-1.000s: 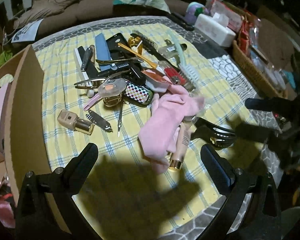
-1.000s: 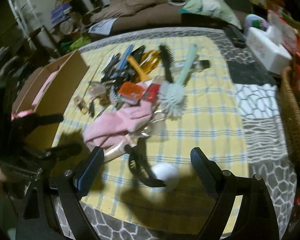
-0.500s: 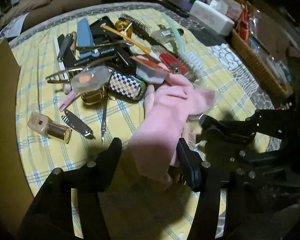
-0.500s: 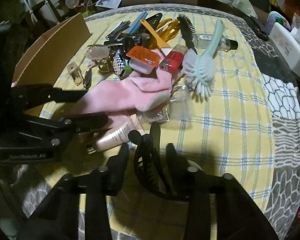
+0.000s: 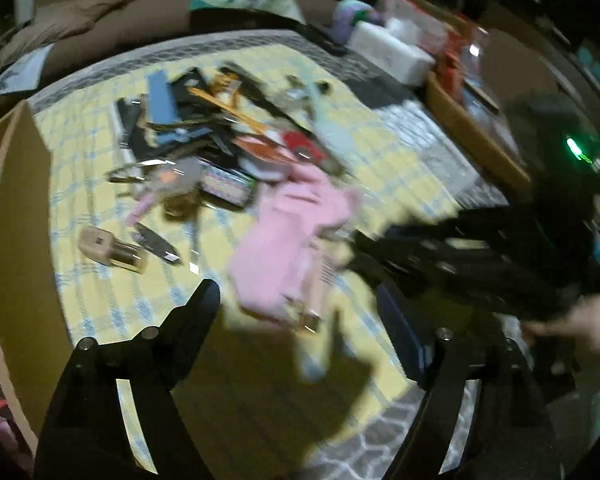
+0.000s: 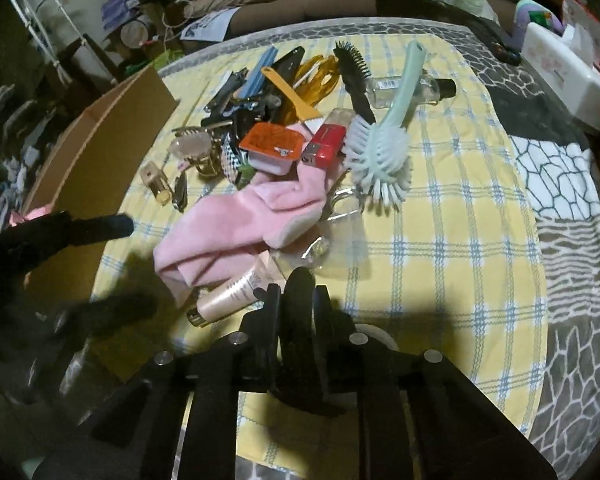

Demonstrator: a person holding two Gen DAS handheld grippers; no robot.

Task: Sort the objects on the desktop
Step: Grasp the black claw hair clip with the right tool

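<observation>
A heap of small items lies on the yellow checked cloth (image 6: 440, 240). At its near end are a pink sock (image 6: 240, 220) (image 5: 288, 236) and a beige tube (image 6: 232, 296). My right gripper (image 6: 296, 304) is low at the front, jaws closing, its fingers pressed on either side of a black hair claw clip (image 6: 300, 280). My left gripper (image 5: 300, 312) hovers just short of the sock's near end, jaws opening, with nothing held. It shows blurred in the right wrist view as the left gripper (image 6: 124, 266). The right gripper (image 5: 460, 256) crosses the left wrist view at the right.
An open cardboard box (image 6: 100, 152) stands along the left edge. In the heap are a mint dish brush (image 6: 384, 144), a red lighter (image 6: 326, 142), a black hairbrush (image 6: 356, 76) and a foundation bottle (image 5: 108, 248). A white tissue box (image 6: 568, 68) and a wicker basket (image 5: 472, 128) stand at the right.
The right gripper has narrowed from wide open until its fingers meet the black clip. The left gripper narrowed close to the pink sock, then drew back and widened.
</observation>
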